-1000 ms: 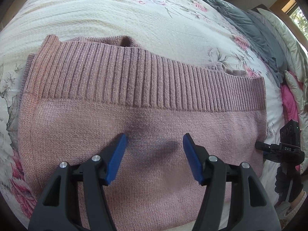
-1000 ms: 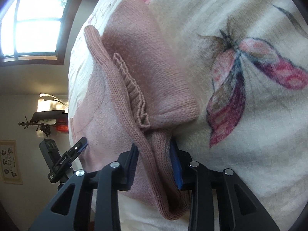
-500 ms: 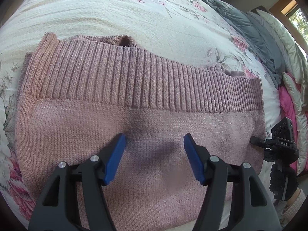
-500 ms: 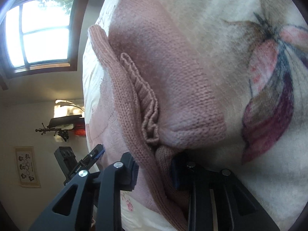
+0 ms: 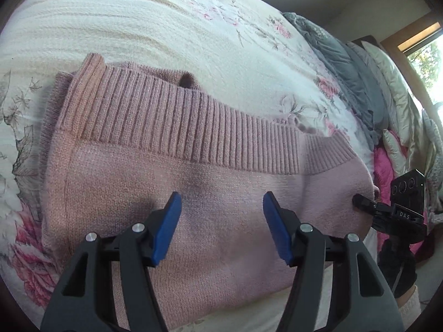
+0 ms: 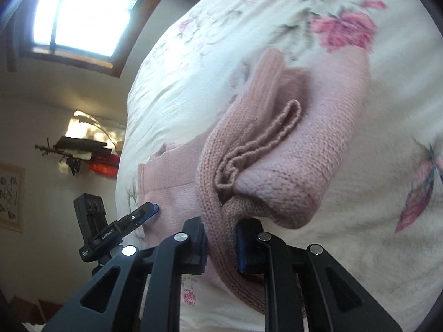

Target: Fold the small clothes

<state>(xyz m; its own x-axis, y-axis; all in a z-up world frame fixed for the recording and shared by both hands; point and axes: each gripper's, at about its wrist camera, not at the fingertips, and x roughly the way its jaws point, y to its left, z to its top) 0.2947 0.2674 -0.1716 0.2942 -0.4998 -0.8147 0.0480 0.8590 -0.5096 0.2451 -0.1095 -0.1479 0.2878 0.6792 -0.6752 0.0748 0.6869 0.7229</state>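
the sweater (image 5: 171, 182) is pink knitted wool-like cloth, matt and slightly fuzzy, with a coarse ribbed band (image 5: 177, 127) along its hem and finer flat knit below. the bedspread (image 5: 155, 22) is cream printed cloth with a crinkled, faintly ridged weave. the left gripper (image 5: 221, 221) and the right gripper (image 6: 220, 238) have matt black plastic arms, smooth blue pads (image 5: 169, 227) and shiny metal rivets (image 5: 305, 227). beyond lie a soft grey blanket (image 5: 349, 74) and satiny, slightly glossy pillows (image 5: 393, 83).

"DAS" — pale letters on the black right gripper (image 5: 398, 215), right edge of frame; left gripper (image 6: 110, 233) print — blurred, unreadable.
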